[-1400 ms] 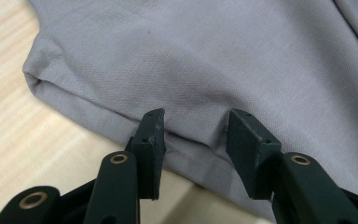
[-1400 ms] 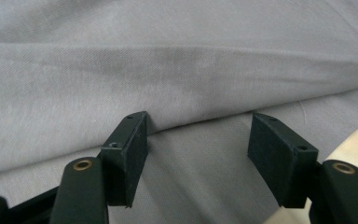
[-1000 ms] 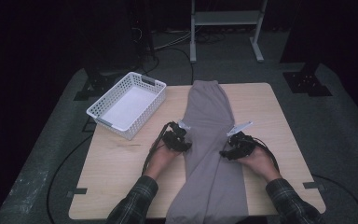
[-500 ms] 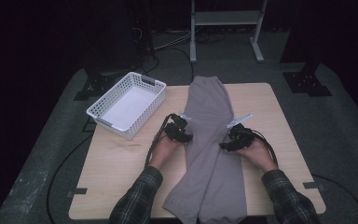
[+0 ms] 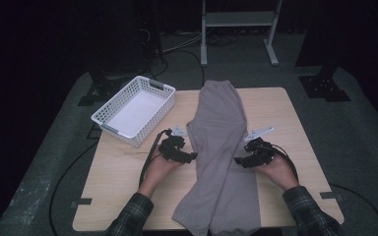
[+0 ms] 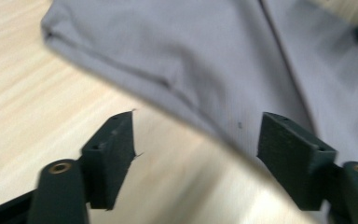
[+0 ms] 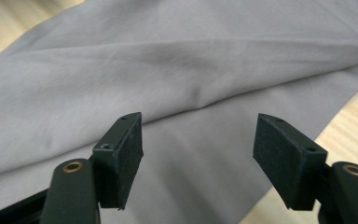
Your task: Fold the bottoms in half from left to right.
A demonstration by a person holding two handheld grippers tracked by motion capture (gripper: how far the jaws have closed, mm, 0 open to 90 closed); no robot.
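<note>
Both grippers, left (image 5: pixel 193 156) and right (image 5: pixel 237 161), flank the grey trousers (image 5: pixel 221 147), jaws apart, the left just opened, ready to pinch its edges for folding.

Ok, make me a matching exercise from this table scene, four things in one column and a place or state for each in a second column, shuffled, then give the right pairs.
Things:
1. grey trousers
2. white basket
3. left gripper
4. right gripper

Places or states:
A. at the table's far left corner, nothing inside
B. jaws open, at the cloth's right edge
C. laid lengthwise down the middle of the wooden table
D. jaws just opened, cloth edge between them unpressed, at the cloth's left edge

Pairs: 1-C, 2-A, 3-D, 4-B
</note>
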